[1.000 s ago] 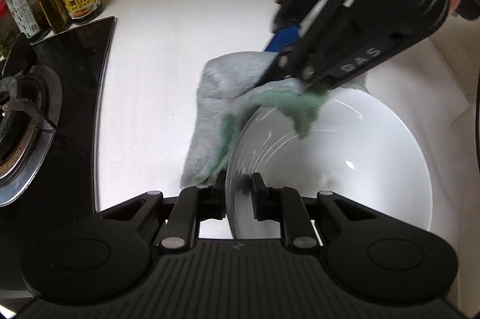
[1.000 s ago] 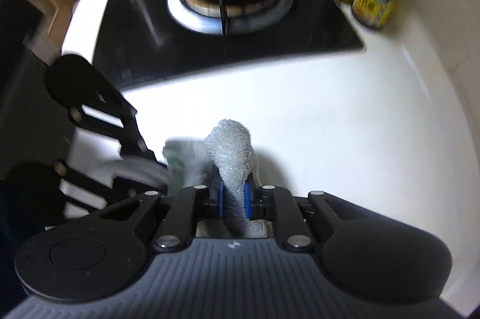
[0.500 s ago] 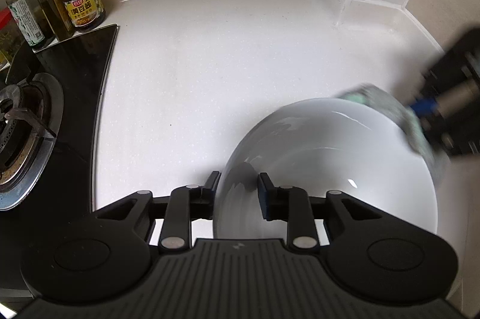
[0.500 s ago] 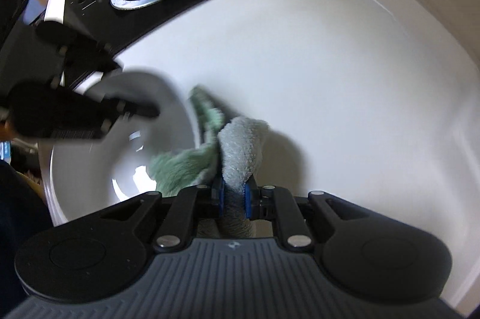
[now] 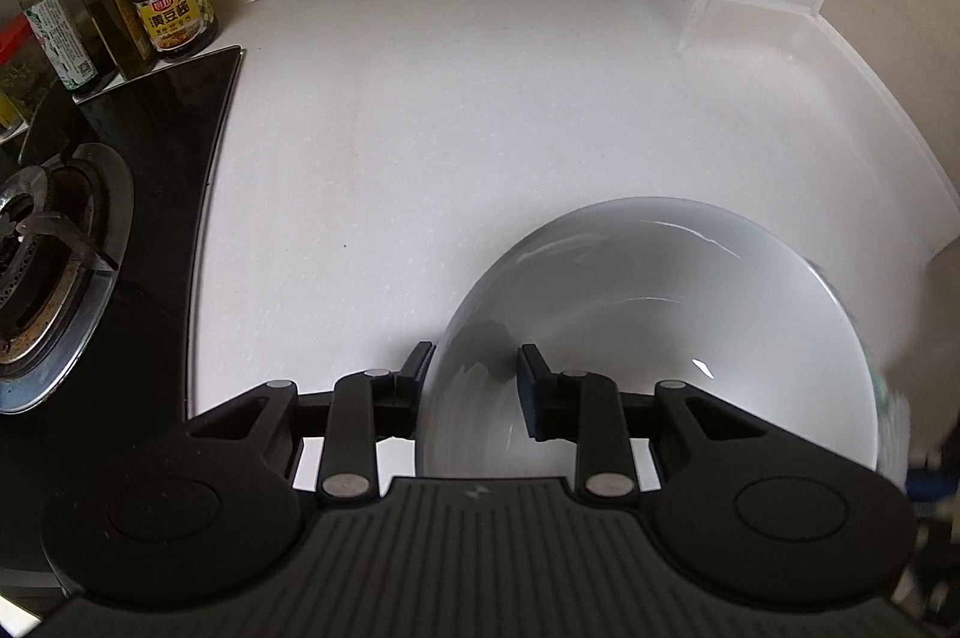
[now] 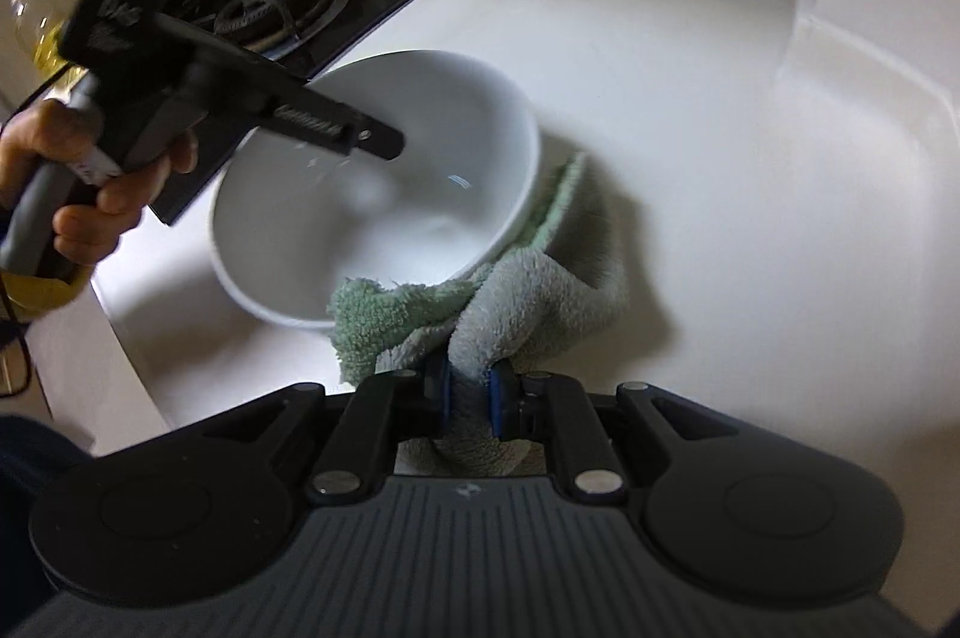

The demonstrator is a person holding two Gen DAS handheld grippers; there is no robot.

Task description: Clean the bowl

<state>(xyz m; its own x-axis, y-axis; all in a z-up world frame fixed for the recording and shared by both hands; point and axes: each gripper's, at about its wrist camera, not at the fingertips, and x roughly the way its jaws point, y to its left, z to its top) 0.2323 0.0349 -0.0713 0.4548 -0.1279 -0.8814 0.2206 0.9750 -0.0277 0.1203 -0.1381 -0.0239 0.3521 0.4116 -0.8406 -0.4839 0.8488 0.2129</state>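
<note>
Left wrist view shows the white bowl (image 5: 660,338) sitting on the white surface (image 5: 450,128) beside the stove (image 5: 54,242). The left gripper (image 5: 474,368) has just been opening; its jaws straddle the near rim, one outside and one inside, no longer pinching it. From the right wrist, the right gripper (image 6: 468,386) is clenched on a grey-green cloth (image 6: 480,302) that lies against the bowl's outer edge, one green corner draped over the rim. Jars (image 5: 171,5) stand by the wall.

Two black handheld grippers with ribbed grey bodies and silver screws. The right gripper (image 6: 468,389) has blue pads. White lettering marks the left gripper (image 6: 384,140).
</note>
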